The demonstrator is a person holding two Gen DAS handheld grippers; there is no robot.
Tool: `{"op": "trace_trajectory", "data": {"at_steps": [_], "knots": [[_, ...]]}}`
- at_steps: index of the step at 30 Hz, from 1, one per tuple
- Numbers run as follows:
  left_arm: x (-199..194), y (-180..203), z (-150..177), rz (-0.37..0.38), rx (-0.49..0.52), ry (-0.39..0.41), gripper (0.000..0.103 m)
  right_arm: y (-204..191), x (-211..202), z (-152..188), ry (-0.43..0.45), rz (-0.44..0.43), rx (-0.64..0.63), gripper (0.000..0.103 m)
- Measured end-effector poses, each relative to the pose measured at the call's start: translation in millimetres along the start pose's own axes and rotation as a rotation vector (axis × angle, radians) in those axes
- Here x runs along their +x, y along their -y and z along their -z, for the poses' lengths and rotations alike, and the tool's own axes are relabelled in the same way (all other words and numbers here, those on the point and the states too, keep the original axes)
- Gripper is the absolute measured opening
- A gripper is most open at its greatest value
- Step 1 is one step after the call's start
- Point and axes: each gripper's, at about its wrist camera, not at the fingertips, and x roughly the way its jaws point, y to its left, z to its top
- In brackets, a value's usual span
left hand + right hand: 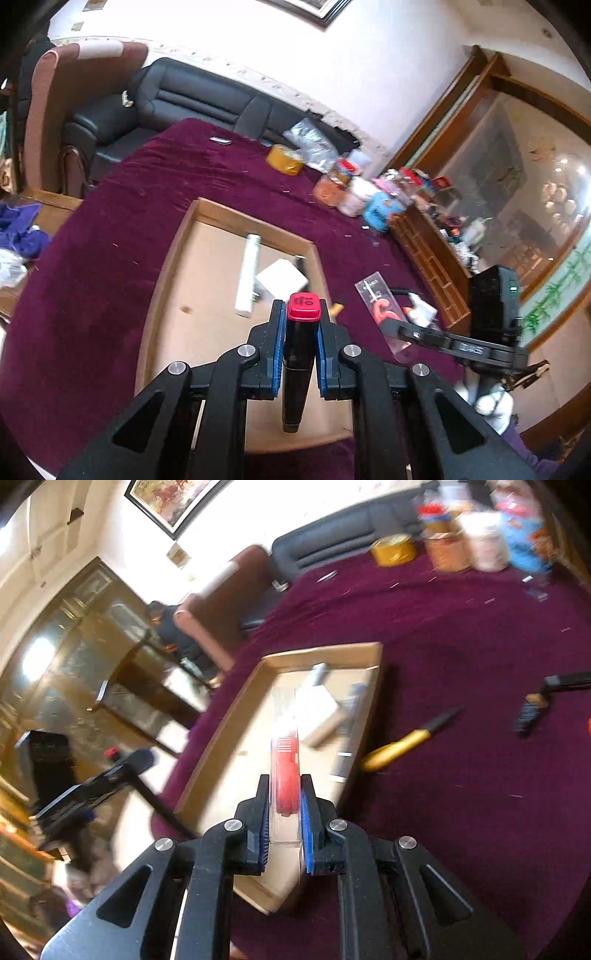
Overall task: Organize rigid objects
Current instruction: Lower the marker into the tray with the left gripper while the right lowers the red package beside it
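My left gripper is shut on a black marker with a red cap and holds it upright above a shallow cardboard tray on the maroon table. In the tray lie a white tube and a white box. My right gripper is shut on a clear packet with red scissors, held over the tray's near end. In the left wrist view the right gripper holds that packet to the tray's right.
A yellow-handled knife and a black comb-like item lie on the cloth right of the tray. A tape roll, jars and packets stand at the table's far side. A black sofa lies behind.
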Motion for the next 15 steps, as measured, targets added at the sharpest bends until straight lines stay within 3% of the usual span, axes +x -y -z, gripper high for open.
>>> {"op": "trace_trajectory", "data": {"at_steps": [6, 15], "knots": [[47, -32, -34, -0.048, -0.057, -0.080, 0.011, -15, 67, -32, -0.080, -0.024, 0.056, 0.012], [110, -60, -66, -0.118, -0.096, -0.145, 0.011, -20, 129, -64, -0.129, -0.015, 0.116, 0.012]]}}
